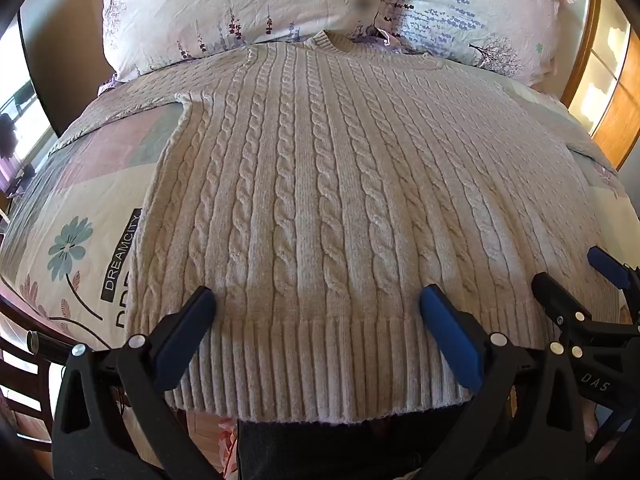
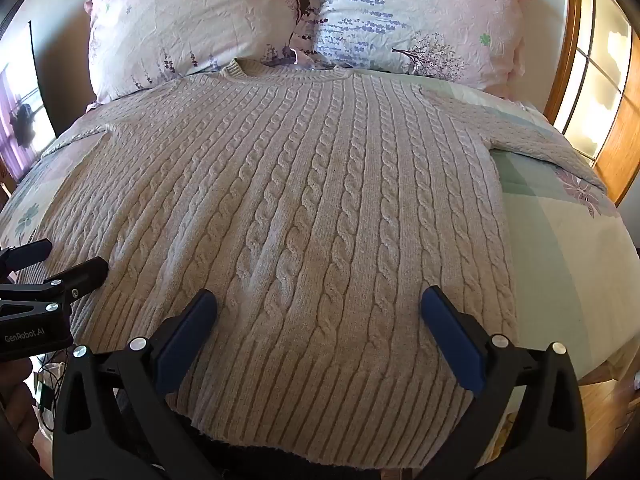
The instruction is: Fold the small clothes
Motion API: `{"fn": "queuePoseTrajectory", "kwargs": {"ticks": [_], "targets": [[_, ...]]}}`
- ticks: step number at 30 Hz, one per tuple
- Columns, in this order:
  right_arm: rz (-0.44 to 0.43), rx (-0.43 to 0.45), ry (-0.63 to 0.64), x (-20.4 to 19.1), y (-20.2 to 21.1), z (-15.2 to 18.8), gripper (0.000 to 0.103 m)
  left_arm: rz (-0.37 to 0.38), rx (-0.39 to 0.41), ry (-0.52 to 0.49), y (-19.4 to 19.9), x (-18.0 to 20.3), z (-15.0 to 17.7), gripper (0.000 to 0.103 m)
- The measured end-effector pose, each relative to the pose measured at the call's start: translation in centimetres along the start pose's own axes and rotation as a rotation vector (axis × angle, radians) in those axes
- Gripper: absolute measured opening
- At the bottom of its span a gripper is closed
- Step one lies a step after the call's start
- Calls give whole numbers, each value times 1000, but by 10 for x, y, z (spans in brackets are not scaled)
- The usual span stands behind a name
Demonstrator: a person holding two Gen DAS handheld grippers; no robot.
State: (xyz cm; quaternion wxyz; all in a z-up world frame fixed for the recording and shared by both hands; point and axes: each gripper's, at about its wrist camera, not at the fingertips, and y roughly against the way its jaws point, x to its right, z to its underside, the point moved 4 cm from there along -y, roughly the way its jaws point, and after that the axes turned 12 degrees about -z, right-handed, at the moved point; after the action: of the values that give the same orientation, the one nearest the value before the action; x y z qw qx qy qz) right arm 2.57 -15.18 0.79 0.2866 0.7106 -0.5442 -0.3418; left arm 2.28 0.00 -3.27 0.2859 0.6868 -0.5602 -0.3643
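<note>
A cream cable-knit sweater (image 1: pixel 320 184) lies flat and face up on the bed, collar toward the pillows, ribbed hem hanging over the near edge. It also fills the right wrist view (image 2: pixel 304 200). My left gripper (image 1: pixel 318 300) is open, its blue-padded fingers spread wide just above the left part of the hem, holding nothing. My right gripper (image 2: pixel 318 300) is open the same way above the right part of the hem. Each gripper shows in the other's view: the right gripper (image 1: pixel 576 276) at the right edge, the left gripper (image 2: pixel 64 258) at the left edge.
Two floral pillows (image 1: pixel 240 8) (image 2: pixel 408 16) lean at the head of the bed. The patterned bedsheet (image 1: pixel 80 216) (image 2: pixel 560 232) shows on both sides of the sweater. A wooden-framed window (image 2: pixel 592 80) is at the right. Dark chair rails (image 1: pixel 24 364) stand at the lower left.
</note>
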Motion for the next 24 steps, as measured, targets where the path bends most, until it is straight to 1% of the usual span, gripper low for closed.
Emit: {"fn": "queuePoseTrajectory", "kwargs": {"ticks": [24], "targets": [[0,-1,-1,0,0,0,102,-5,-4,2,-3,1,-1,101]]}}
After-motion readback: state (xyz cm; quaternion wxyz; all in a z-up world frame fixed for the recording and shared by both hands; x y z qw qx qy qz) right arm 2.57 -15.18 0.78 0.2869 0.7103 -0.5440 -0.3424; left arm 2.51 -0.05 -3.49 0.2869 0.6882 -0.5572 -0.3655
